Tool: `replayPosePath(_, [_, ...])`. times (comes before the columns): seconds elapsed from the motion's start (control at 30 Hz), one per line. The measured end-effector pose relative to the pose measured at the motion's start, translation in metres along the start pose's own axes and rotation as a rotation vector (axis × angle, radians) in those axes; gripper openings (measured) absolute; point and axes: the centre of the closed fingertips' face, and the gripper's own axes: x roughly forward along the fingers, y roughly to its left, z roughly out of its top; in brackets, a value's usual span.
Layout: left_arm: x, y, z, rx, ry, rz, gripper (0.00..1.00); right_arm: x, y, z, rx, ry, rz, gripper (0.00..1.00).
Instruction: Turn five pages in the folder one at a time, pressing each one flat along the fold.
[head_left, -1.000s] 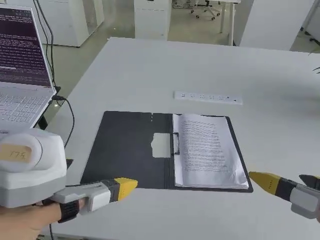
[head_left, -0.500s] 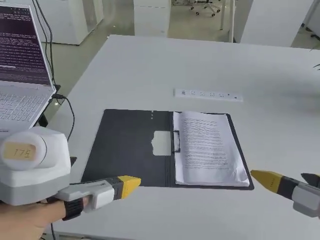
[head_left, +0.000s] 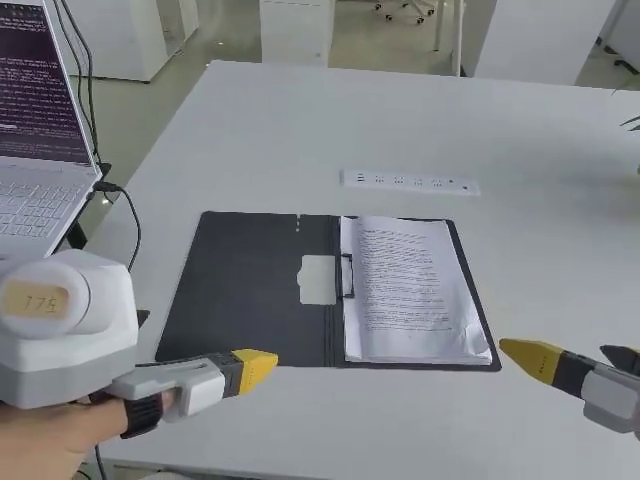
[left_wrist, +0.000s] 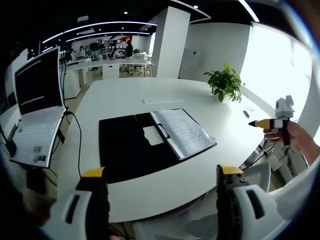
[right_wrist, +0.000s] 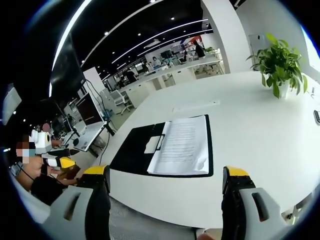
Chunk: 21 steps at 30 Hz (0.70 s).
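Note:
A black folder (head_left: 250, 290) lies open on the white table, with a stack of printed pages (head_left: 405, 290) clipped on its right half. The top page curls up slightly at its near right corner. My left gripper (head_left: 250, 368) hovers off the folder's near left corner, jaws open and empty. Off the near right corner my right gripper (head_left: 555, 358) is held open and empty too. In the left gripper view the folder (left_wrist: 125, 145) and pages (left_wrist: 182, 131) lie ahead of the open left gripper (left_wrist: 161, 171). The right gripper view has the pages (right_wrist: 182, 145) beyond the open right gripper (right_wrist: 165, 171).
An open laptop (head_left: 40, 170) sits at the far left with a cable (head_left: 125, 200) hanging off the table edge. A white power strip (head_left: 410, 183) lies behind the folder. A potted plant (left_wrist: 225, 82) stands at the table's far right.
The head camera has tipped slightly, so the picture has shifted. The folder, the pages and both grippers hold their places.

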Motion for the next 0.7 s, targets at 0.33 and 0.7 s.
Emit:
replayPosePath(0.33, [0.004, -0.001, 0.0, 0.0, 0.001, -0.006, 0.89, -0.001, -0.002, -0.002, 0.003, 0.002, -0.004, 0.93])
replayPosePath(0.7, [0.014, -0.004, 0.001, 0.015, 0.013, -0.024, 0.89, -0.003, -0.005, -0.007, 0.023, -0.007, -0.011, 0.92])
